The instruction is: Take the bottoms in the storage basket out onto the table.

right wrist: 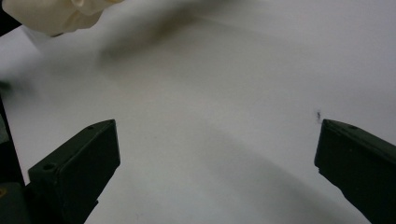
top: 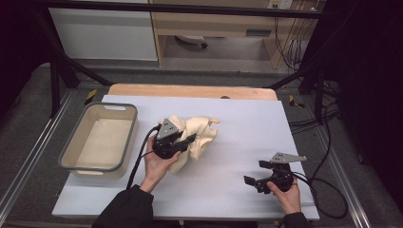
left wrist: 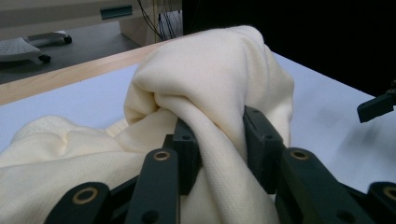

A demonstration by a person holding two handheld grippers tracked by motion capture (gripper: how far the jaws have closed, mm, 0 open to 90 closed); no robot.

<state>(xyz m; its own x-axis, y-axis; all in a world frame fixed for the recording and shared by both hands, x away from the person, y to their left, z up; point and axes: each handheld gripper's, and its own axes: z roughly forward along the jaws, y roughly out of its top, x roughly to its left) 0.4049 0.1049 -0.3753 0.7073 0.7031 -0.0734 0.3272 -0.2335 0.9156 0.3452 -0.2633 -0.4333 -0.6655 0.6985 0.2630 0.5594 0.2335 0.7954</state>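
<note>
- The cream cloth (top: 197, 135) sits bunched near the middle of the white bench (top: 247, 142). It is crumpled, not folded or spread, and none of it is in the grey-rimmed bin (top: 97, 137), which stands at about nine o'clock from it.
- The left gripper (top: 183, 140) has a fold of the cloth in its grip. In the left gripper view the two black jaws pinch a gathered ridge of fabric (left wrist: 215, 126), which bulges up above them and spills out below.
- So the grasp looks done. What is left, as far as I can judge, is to lift the cloth and carry it toward the bin, or to lay it out flat; the pictures do not settle which.
- The left hand (top: 157, 166) comes in from six o'clock. It grips the tool from below, and the jaws point toward one o'clock into the heap.
- The right gripper (top: 259, 173) rests low over the bench at about four o'clock from the cloth, well apart from it. The right hand (top: 287, 190) holds it from behind.
- Its jaws stand spread wide with nothing between them. The right gripper view shows bare bench between the tips, with a corner of cloth (right wrist: 51, 16) far off at eleven o'clock.
</note>
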